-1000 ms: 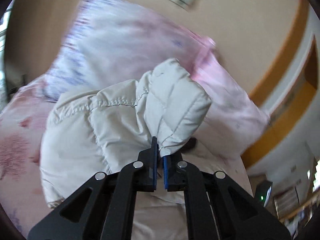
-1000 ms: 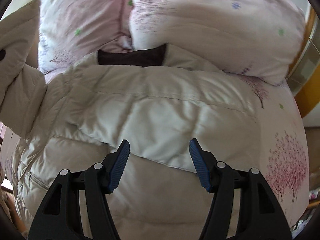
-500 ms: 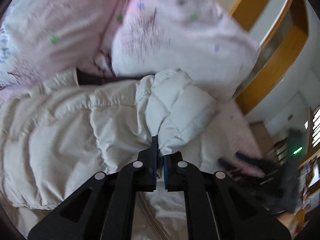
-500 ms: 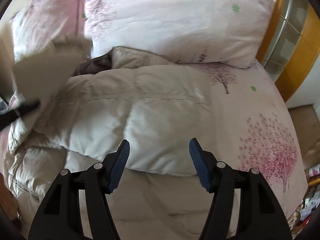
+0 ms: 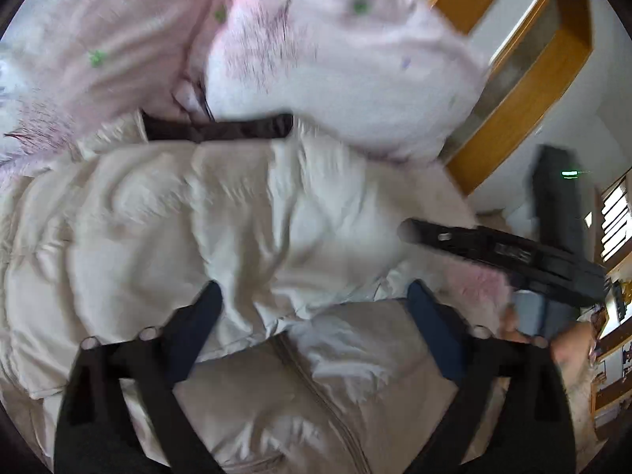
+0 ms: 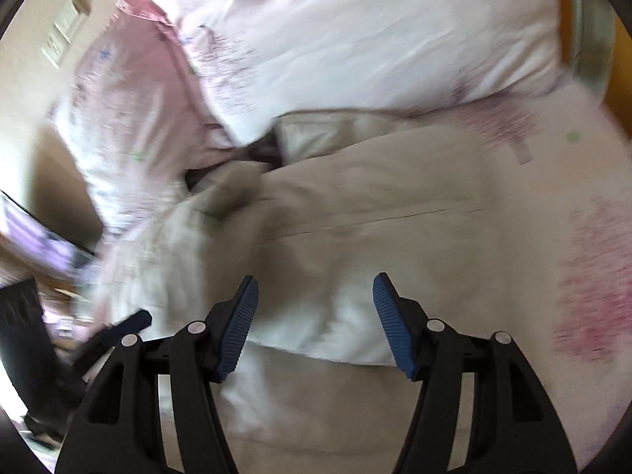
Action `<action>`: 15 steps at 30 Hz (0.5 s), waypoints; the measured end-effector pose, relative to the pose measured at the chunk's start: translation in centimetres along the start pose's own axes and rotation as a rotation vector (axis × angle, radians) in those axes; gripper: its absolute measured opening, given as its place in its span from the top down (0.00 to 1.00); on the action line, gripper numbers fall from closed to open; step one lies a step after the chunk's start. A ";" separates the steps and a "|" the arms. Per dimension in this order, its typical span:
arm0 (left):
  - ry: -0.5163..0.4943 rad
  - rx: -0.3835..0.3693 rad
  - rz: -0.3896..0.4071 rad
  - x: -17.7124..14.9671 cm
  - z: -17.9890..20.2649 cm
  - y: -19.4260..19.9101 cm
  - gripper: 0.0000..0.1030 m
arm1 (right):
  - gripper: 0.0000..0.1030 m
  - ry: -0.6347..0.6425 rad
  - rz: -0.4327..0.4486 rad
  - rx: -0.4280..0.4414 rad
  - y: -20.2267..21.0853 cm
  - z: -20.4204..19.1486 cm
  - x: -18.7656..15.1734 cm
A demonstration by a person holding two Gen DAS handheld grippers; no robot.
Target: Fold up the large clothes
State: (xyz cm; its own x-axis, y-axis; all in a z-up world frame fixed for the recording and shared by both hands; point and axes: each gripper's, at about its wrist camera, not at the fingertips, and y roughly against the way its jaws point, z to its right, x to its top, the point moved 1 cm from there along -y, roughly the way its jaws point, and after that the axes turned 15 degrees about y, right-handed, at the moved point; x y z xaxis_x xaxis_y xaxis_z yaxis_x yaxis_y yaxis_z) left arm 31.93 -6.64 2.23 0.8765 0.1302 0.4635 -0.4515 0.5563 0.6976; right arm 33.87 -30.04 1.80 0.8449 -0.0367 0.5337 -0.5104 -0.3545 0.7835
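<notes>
A cream puffer jacket [image 5: 166, 213] lies spread on the bed, dark collar lining [image 5: 221, 128] toward the pillows. One sleeve [image 5: 316, 213] lies folded across its body. My left gripper [image 5: 312, 316] hovers over the jacket front, its jaws opening wide with no fabric pinched between them. The other gripper shows at the right of this view as a dark finger [image 5: 493, 249] with a hand behind it. In the right wrist view the jacket [image 6: 375, 237] fills the middle, and my right gripper [image 6: 316, 316] is open above it, holding nothing.
Two pink floral pillows [image 5: 339, 59] [image 6: 355, 31] lie at the head of the bed. The floral sheet [image 6: 584, 268] shows right of the jacket. A wooden bed frame [image 5: 513, 91] and a dark device with a green light [image 5: 561, 197] stand beyond the bed edge.
The left gripper carried the sleeve across the jacket and down, then let go; its jaws went from shut on the sleeve to wide apart. The right gripper shifted and rolled, staying open.
</notes>
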 end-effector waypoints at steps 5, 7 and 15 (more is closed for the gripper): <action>-0.077 0.186 0.135 0.1 -1.9 3.5 0.07 | 0.39 -0.079 -0.058 0.144 -2.7 -1.2 0.9; -0.087 0.278 0.185 0.2 -2.9 4.1 0.07 | 0.43 -0.082 -0.086 0.125 -3.9 -1.5 1.1; -0.069 0.442 0.233 0.6 -5.7 4.8 0.07 | 0.87 -0.071 -0.087 0.164 -5.6 -2.2 0.7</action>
State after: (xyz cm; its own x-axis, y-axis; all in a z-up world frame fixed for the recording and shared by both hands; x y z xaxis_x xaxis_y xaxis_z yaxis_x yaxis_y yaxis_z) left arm 31.20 0.78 2.77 0.7380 0.1465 0.6587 -0.6742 0.1165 0.7293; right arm 36.97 -26.03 -1.56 0.8968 -0.0625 0.4379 -0.4066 -0.5062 0.7605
